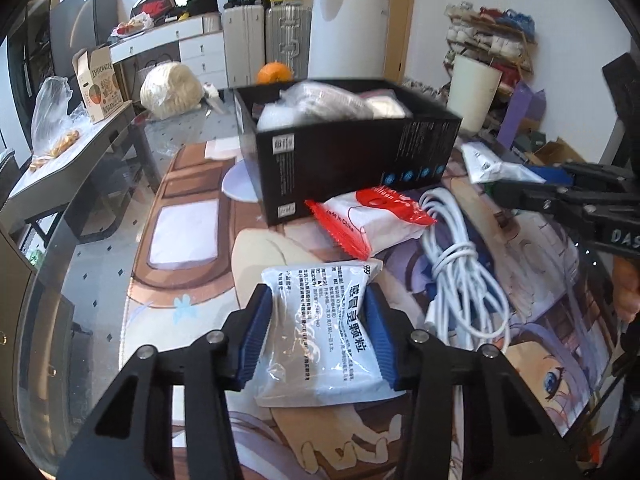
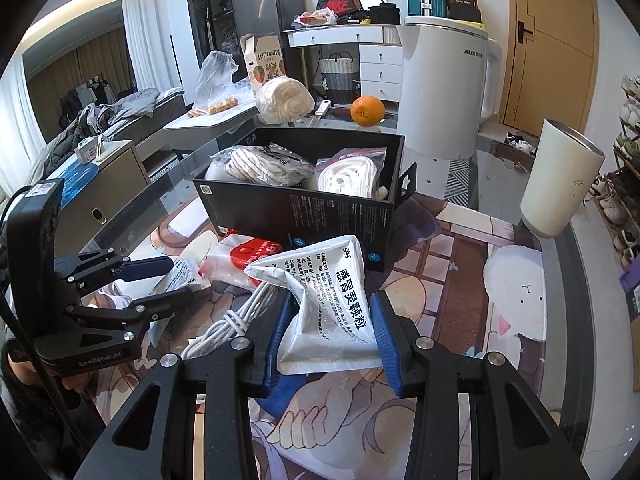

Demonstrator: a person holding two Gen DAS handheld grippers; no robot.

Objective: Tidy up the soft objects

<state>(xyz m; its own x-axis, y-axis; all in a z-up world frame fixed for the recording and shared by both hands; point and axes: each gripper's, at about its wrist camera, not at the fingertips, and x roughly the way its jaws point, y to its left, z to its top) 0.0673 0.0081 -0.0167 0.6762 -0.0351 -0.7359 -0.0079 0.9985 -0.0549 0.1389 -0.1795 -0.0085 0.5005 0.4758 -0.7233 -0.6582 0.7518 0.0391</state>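
Black box sits mid-mat, already holding bagged white stuff. Just in front of it, the left gripper pinches a white medicine sachet lying flat on the mat, long axis running away from the camera toward the box. The right gripper squeezes another sachet — crumpled, tilted up, top corner pointing at the box. White cable bundle lies between them.
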